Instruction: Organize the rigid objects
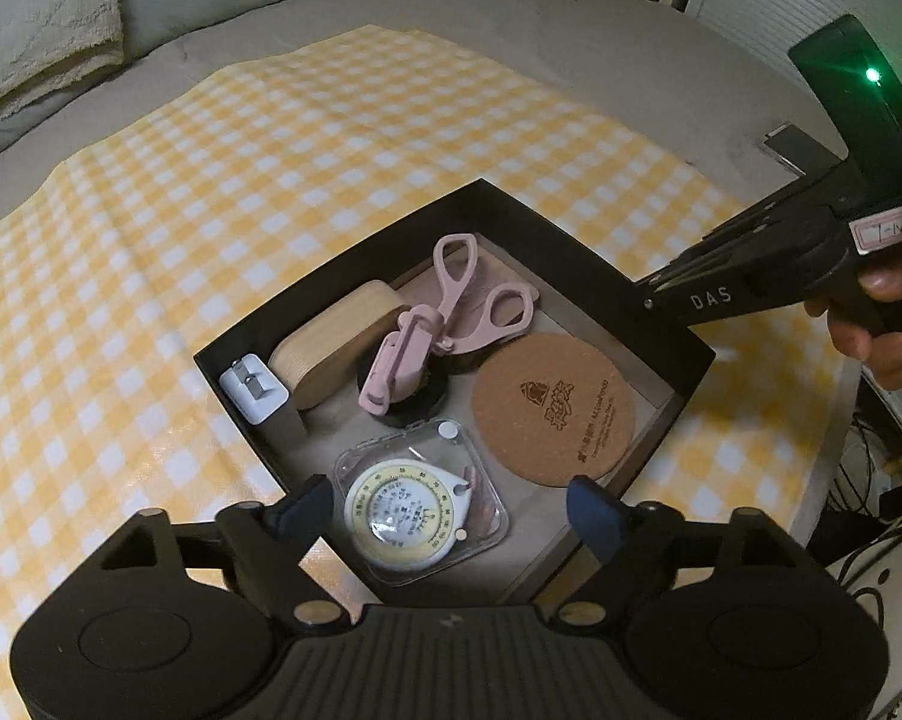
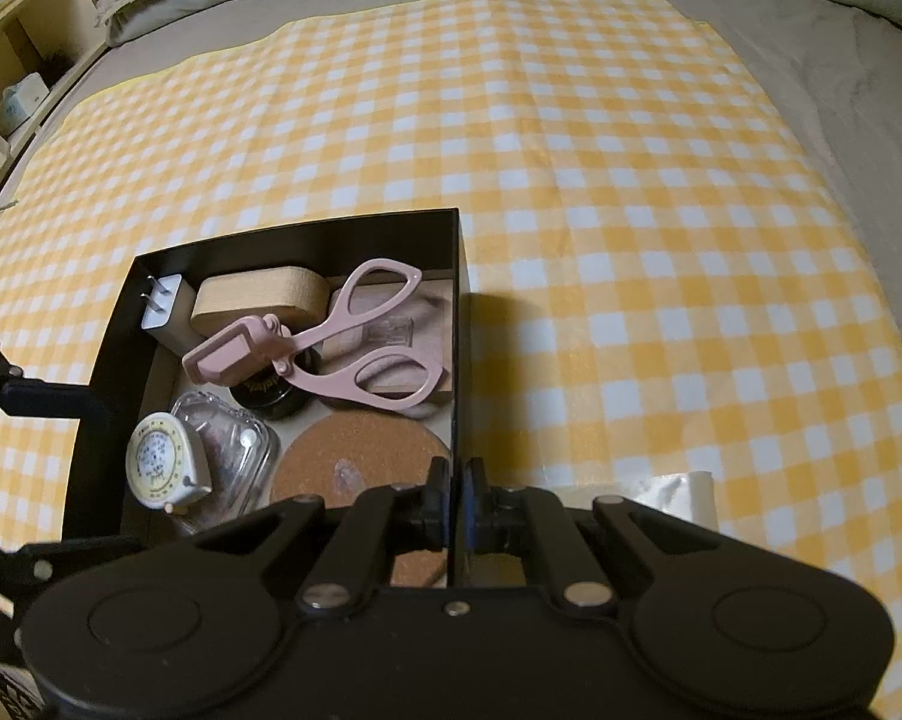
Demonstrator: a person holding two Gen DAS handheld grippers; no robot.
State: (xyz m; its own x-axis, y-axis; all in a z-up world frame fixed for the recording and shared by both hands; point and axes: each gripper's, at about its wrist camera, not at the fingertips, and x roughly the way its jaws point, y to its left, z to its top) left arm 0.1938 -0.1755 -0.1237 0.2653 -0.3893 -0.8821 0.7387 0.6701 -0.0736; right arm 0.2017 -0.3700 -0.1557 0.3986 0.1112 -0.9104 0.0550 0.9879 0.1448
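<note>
A black box (image 1: pixel 343 252) sits on a yellow checked cloth. It holds pink scissor tongs (image 1: pixel 451 300), a cork coaster (image 1: pixel 553 408), a wooden oval case (image 1: pixel 337 348), a white plug (image 1: pixel 253 390) and a tape measure (image 1: pixel 403 516) in a clear case (image 1: pixel 451 450). My left gripper (image 1: pixel 451 504) hangs open just over the clear case, touching nothing. My right gripper (image 2: pixel 456 480) is shut on the box's (image 2: pixel 115 330) right wall; the left wrist view shows the right gripper (image 1: pixel 649 300) at the rim. The right wrist view also shows the tongs (image 2: pixel 295 354), coaster (image 2: pixel 355 450) and tape measure (image 2: pixel 157 462).
The checked cloth (image 2: pixel 571 180) covers a grey bed, with a pillow (image 1: pixel 37 36) at the back. A clear plastic sheet (image 2: pixel 673 498) lies right of the box. A person's hand (image 1: pixel 871 336) holds the right gripper. Cables (image 1: pixel 871 480) hang beyond the bed's edge.
</note>
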